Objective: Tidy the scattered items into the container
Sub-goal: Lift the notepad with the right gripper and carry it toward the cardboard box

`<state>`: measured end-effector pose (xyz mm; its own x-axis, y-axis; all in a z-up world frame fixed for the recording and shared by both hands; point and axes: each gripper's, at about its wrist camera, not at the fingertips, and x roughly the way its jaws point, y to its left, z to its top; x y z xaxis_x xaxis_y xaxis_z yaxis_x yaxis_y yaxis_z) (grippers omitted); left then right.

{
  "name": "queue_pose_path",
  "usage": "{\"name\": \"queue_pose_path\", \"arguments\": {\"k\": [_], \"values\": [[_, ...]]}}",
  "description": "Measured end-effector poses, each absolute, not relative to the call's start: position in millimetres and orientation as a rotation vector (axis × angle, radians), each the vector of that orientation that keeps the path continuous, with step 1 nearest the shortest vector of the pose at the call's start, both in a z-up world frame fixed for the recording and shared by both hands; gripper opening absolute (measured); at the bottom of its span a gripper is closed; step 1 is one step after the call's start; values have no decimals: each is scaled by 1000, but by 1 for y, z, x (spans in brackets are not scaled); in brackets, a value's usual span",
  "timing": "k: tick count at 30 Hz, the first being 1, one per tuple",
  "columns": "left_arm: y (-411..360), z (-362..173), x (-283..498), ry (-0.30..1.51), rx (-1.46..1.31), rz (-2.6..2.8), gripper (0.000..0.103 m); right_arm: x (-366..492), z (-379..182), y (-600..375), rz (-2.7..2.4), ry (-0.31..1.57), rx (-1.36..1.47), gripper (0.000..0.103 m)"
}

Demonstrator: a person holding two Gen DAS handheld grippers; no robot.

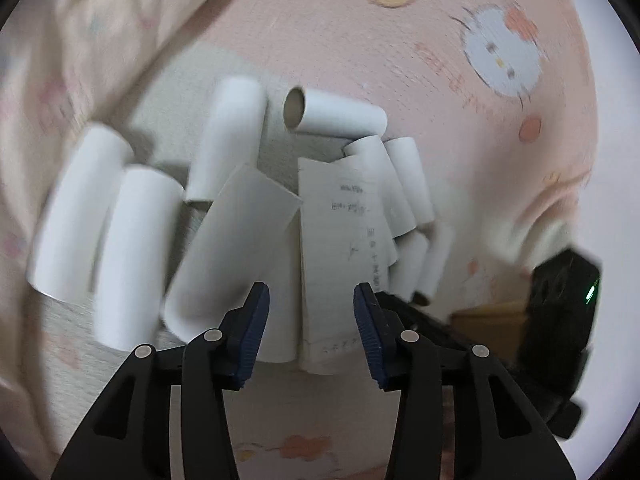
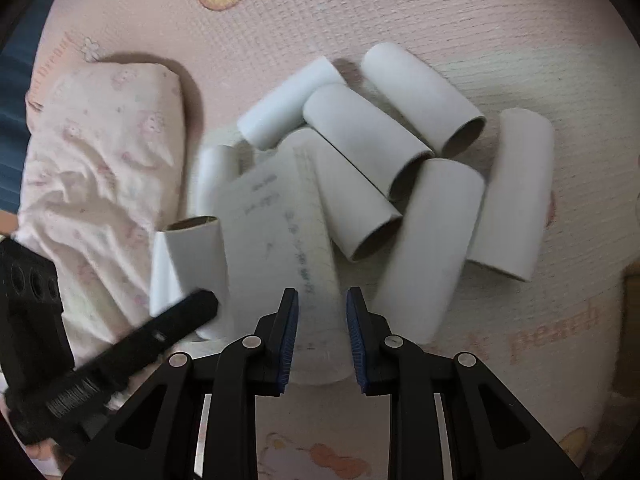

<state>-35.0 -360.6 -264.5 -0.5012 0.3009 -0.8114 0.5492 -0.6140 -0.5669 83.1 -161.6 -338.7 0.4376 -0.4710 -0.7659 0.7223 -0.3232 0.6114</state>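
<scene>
A pink cartoon-print sheet (image 2: 400, 12) covers the bed, and in the right wrist view a folded pale floral cloth (image 2: 100, 168) lies on it to the left of the pile. On the sheet a heap of white cardboard tubes (image 2: 360, 136) lies scattered, some side by side, some crossing and resting on one another; the left wrist view is blurred, but the same tubes (image 1: 140, 248) show there. Among them lies a curled sheet of paper with handwriting (image 2: 276, 236), its near end just ahead of both claws. The left claw (image 1: 312, 332) hovers with its jaws wide apart and nothing between them. The right claw (image 2: 322, 340) stands narrowly parted over the paper's near end, gripping nothing. A tan cardboard edge (image 1: 488, 316) shows beside the right claw's body.
</scene>
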Motion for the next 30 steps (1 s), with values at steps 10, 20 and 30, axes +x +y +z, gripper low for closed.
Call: {"name": "queue_pose_path", "arguments": {"k": [10,20,30], "values": [[-356,-269,-55,1228,1451,-2261,48,72,-351,-175,-1143,172,1523,24],[-364,-269,-92,1239,1449,-2266,48,70,-351,-188,-1145,210,1479,27],[-362,-268,-130,1031,1563,-2252,48,58,-363,-183,-1094,125,1515,27]]}}
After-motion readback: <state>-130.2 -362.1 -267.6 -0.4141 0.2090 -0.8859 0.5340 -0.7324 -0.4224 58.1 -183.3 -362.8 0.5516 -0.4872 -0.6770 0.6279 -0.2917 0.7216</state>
